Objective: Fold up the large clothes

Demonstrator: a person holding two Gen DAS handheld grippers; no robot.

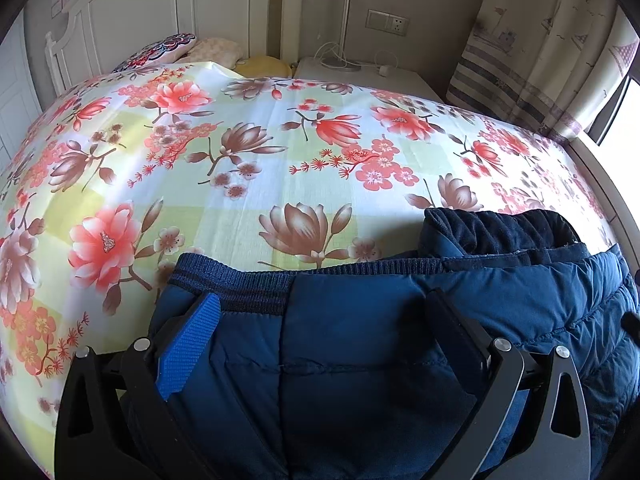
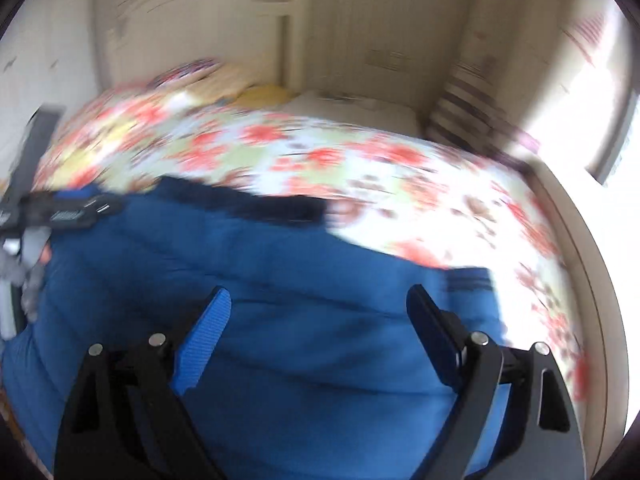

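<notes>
While the navy-blue quilted padded jacket (image 1: 352, 344) lies spread on the floral bedsheet in red, brown and pale green (image 1: 248, 152), both grippers hang above it with their jaws apart. Seen from the left wrist, the left gripper (image 1: 320, 304) stands wide over the garment's ribbed knitted hem band (image 1: 240, 284), its blue ribbed pad (image 1: 188, 344) on one side and a black finger on the other; nothing is pinched between them, and the cloth below them lies flat. To the right of that hem, the jacket's dark fleece-lined collar opening (image 1: 500, 232) bulges upward, just beside the near edge of the bed. The right wrist view is badly smeared by motion, yet the right gripper (image 2: 316, 304) plainly shows its two fingers set wide — the blue fabric runs beneath them, and it seems to be free of the pads, though the blur leaves that less than certain. At the left edge of that same view a black tool with a blue part — probably the other gripper — sits over the jacket's far corner. Beyond the bed stand a white panelled headboard (image 1: 132, 12), patterned pillows (image 1: 168, 50) and a striped curtain (image 1: 532, 64) by the bright window.
</notes>
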